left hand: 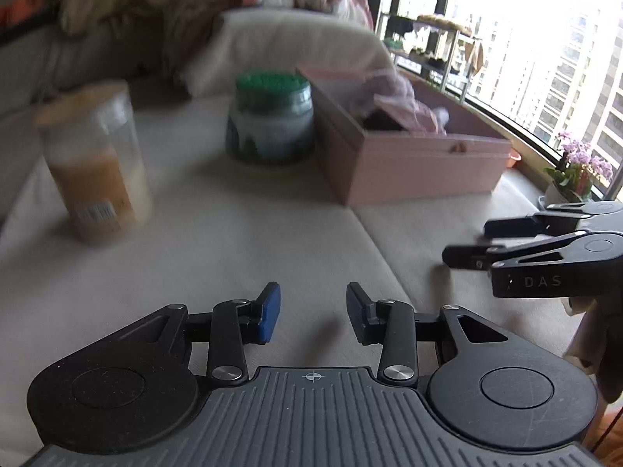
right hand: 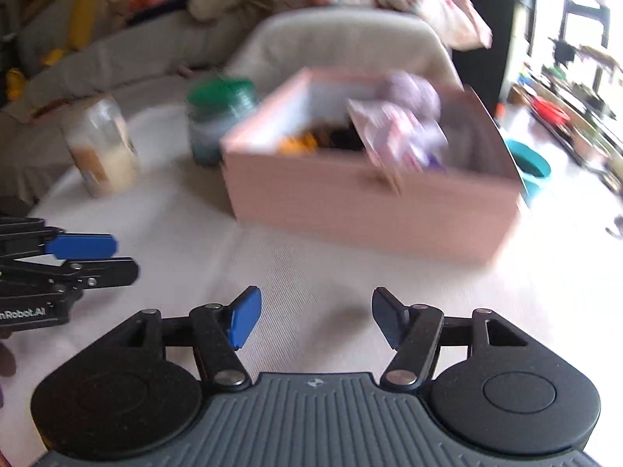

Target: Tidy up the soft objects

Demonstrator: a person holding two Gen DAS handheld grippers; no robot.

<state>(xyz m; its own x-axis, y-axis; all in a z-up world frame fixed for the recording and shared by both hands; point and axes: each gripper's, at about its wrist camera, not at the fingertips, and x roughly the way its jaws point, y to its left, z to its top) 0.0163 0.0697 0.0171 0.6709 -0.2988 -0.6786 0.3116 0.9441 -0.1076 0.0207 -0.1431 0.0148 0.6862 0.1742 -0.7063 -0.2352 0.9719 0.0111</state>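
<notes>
A pink open box stands on the beige cushion surface; it also shows in the right wrist view. Soft pink and lilac cloth items lie in it, heaped over its rim, with dark and orange things beneath. My left gripper is open and empty, low over the cushion, short of the box. My right gripper is open and empty, in front of the box. Each gripper shows at the edge of the other's view: the right one, the left one.
A clear jar with tan contents stands at the left and a green-lidded jar beside the box. Pillows and bedding pile up behind. A window, a plant shelf and potted flowers are to the right. A teal tub sits behind the box.
</notes>
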